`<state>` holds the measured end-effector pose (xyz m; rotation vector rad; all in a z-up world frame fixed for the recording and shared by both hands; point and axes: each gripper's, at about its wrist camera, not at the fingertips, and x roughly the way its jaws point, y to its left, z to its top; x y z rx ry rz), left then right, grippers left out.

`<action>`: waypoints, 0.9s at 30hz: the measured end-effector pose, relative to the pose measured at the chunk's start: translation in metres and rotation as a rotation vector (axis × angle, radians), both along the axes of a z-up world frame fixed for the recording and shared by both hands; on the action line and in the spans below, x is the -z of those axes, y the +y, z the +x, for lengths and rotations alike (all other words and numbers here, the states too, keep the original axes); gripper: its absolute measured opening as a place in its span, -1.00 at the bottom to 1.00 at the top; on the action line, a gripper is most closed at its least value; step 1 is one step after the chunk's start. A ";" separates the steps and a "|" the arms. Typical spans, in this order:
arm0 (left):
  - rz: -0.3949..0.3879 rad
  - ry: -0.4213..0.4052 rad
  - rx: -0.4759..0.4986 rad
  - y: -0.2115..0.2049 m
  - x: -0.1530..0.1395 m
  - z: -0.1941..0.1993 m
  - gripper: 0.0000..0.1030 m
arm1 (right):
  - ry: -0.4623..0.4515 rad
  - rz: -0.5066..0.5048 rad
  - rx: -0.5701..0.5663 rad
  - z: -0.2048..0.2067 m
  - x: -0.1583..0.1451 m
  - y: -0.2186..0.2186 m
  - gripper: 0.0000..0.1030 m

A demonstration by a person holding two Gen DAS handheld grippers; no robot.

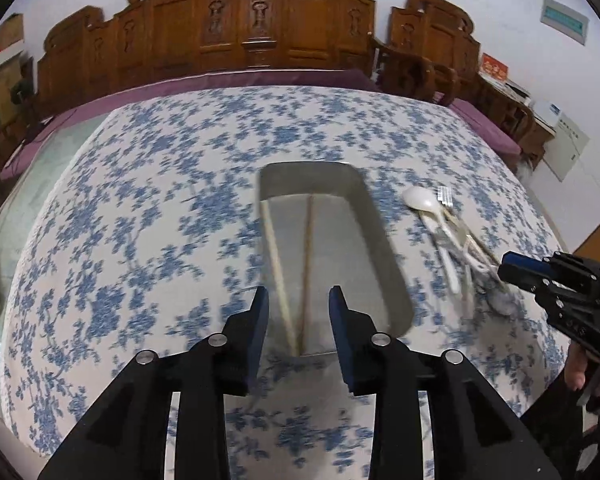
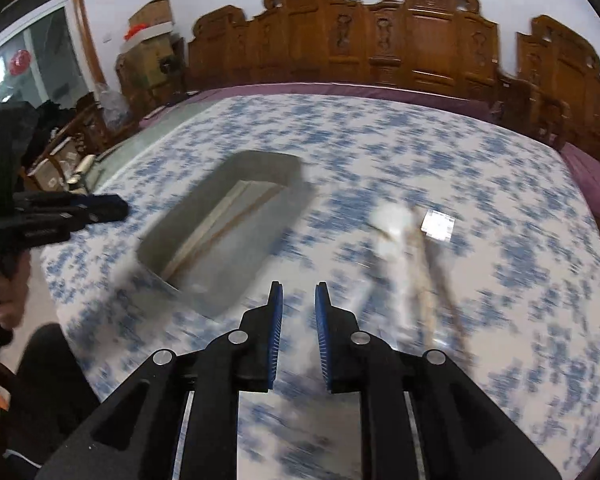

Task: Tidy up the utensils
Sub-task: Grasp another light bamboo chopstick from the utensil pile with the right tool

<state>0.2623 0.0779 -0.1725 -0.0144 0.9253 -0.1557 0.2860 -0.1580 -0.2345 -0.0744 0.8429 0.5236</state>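
Note:
A grey rectangular tray [image 1: 380,248] sits mid-table with two wooden chopsticks [image 1: 278,264] lying in it; it also shows in the right wrist view [image 2: 172,220]. A pile of loose utensils [image 1: 452,240], with a white spoon [image 1: 420,200] on top, lies on the cloth right of the tray; in the right wrist view the pile [image 2: 416,276] is blurred. My left gripper [image 1: 299,300] is open and empty above the tray's near end. My right gripper [image 2: 299,300] is open and empty, between tray and pile; it also shows in the left wrist view [image 1: 512,272].
The table wears a blue floral cloth [image 1: 148,216]. Carved wooden chairs [image 1: 260,28] stand along the far side. A small silver packet [image 2: 438,226] lies by the utensils. The left gripper appears at the left edge of the right wrist view [image 2: 100,208].

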 end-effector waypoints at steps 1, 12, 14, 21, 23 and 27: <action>-0.003 -0.001 0.007 -0.005 -0.001 0.000 -0.34 | 0.004 -0.008 0.016 0.001 0.003 -0.012 -0.63; -0.030 -0.023 0.111 -0.077 -0.004 -0.010 0.10 | 0.082 -0.020 0.090 0.015 0.042 -0.078 -0.57; -0.030 -0.022 0.125 -0.086 -0.003 -0.012 0.10 | 0.096 -0.023 0.086 0.018 0.047 -0.077 -0.57; -0.028 -0.009 0.154 -0.105 0.003 -0.016 0.11 | 0.127 -0.057 0.062 0.033 0.059 -0.065 -0.57; -0.028 -0.004 0.156 -0.109 0.005 -0.017 0.11 | 0.131 -0.068 0.062 0.040 0.061 -0.063 -0.57; -0.016 0.005 0.167 -0.117 0.011 -0.018 0.11 | 0.165 -0.088 0.057 0.053 0.066 -0.060 -0.63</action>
